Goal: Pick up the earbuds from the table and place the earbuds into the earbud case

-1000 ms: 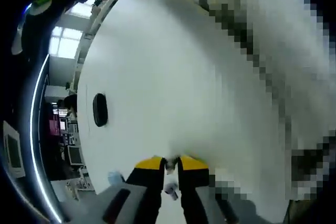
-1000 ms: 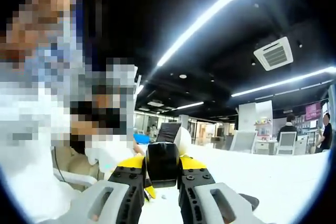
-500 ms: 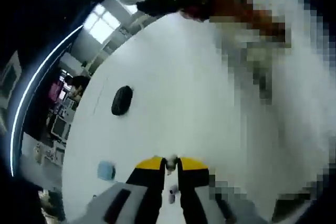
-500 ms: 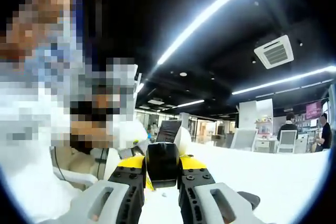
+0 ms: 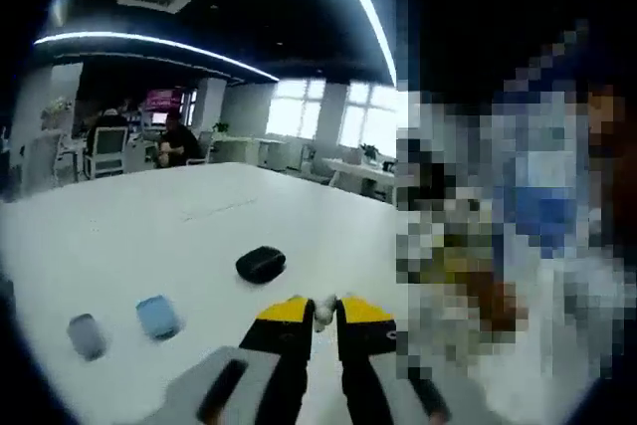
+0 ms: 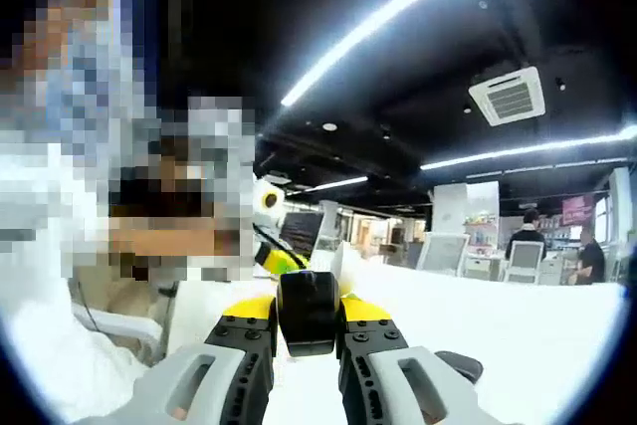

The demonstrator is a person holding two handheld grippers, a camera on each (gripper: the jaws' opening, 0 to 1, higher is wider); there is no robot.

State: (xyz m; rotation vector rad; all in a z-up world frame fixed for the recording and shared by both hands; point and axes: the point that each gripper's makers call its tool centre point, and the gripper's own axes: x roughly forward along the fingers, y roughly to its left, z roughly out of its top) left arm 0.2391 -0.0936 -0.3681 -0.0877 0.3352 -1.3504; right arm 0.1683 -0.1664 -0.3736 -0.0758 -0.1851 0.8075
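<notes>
Claw on the left (image 5: pixel 322 311) had its yellow-tipped jaws drawn nearly together, pinching a small white earbud (image 5: pixel 322 316) between the tips, held up above the white worktop (image 5: pixel 149 246). In the left gripper view we saw, lying on that worktop, a black oval case-like obj. (image 5: pixel 261 264) just beyond the jaw tips, and nearer the lower left a pale blue rounded obj. (image 5: pixel 157 317) w/ a grey-blue rounded obj. (image 5: pixel 86 335) beside it, the two apart but near each other; we couldn't tell what either was. Far back, a person in dark clothes (image 5: pixel 179 141) sat at a desk under a long ceiling light strip (image 5: pixel 149 45), w/ bright windows (image 5: pixel 299 118) behind. In the right gripper view, the right claw (image 6: pixel 309 308) had its jaws clamped on a black earbud case (image 6: pixel 309 311), which sat upright between the yellow tips and blocked the gap; a white rounded part (image 6: pixel 345 268) showed just behind the case's top right, prob. its opened lid, though we couldn't be sure. The other claw came into that view from the left, yellow and green parts (image 6: pixel 279 261) w/ a white rounded piece (image 6: pixel 267 198) above, just beside the case, at its upper left. A dark oval obj. (image 6: pixel 458 365) lay on the worktop (image 6: pixel 518 345) at lower right of the right claw. Two people (image 6: pixel 525 246) sat far off at the right under a ceiling vent (image 6: pixel 510 99).
</notes>
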